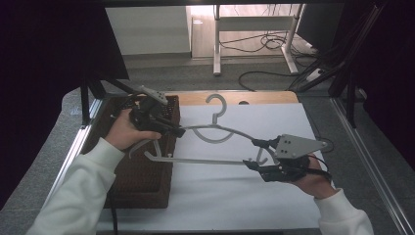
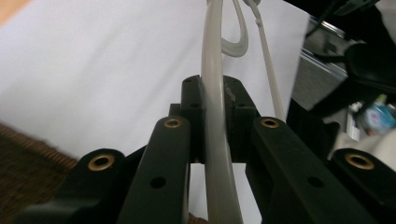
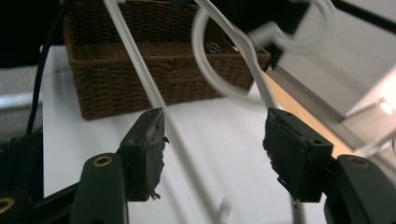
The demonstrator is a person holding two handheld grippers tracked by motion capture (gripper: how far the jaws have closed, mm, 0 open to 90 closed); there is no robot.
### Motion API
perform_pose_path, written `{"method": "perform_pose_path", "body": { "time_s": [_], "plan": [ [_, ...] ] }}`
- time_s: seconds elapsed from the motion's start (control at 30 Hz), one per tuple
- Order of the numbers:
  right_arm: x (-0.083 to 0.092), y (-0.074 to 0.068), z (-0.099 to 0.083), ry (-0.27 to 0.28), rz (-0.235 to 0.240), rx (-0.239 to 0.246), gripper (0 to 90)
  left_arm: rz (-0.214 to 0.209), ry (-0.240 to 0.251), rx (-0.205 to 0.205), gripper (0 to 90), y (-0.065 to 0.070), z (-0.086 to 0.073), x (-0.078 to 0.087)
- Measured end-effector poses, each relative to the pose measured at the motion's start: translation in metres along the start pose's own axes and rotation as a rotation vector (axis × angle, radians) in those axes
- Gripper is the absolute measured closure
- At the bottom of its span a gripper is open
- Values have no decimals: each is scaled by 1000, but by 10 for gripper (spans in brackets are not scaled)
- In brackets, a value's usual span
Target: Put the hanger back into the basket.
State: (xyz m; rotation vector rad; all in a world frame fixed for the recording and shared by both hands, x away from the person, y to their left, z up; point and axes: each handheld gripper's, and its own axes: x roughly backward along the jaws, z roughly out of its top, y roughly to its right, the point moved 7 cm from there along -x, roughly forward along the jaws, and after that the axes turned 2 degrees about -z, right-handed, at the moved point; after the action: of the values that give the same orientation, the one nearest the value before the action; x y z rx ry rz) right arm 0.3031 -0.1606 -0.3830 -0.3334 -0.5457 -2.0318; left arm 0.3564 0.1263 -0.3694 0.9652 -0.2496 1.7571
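The left gripper is clamped on one shoulder arm of the white plastic hanger; in the left gripper view its pads squeeze the pale bar from both sides, so this hand alone carries the hanger and keeps it off the white tabletop. From that grip the hanger runs toward three o'clock, its hook pointing to twelve. The right gripper sits at the hanger's far end with its jaws spread; the lower bar passes between the pads untouched, a sign, I judge, of a handover or release. The brown wicker basket lies under the left hand, at nine o'clock, probably the hanger's source or destination.
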Motion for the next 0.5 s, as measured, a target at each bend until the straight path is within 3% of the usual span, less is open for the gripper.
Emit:
{"method": "perform_pose_path", "body": {
  "time_s": [0.03, 0.07, 0.1, 0.33, 0.5],
  "plan": [
    [0, 0, 0, 0, 0, 0, 370, 0, 0, 0, 813, 0, 0, 0],
    [3, 2, -9, -13, 0, -53, 353, 14, 16, 3, 813, 0, -2, 3],
    [3, 2, -9, -13, 0, -53, 353, 24, 29, 7, 813, 0, -5, 6],
    [-5, 4, -45, -58, -9, -200, 306, 111, 110, 25, 813, 0, -24, 26],
    [-15, -3, -67, -85, 1, -247, 274, 190, 157, 37, 812, 0, -39, 42]
  ]
}}
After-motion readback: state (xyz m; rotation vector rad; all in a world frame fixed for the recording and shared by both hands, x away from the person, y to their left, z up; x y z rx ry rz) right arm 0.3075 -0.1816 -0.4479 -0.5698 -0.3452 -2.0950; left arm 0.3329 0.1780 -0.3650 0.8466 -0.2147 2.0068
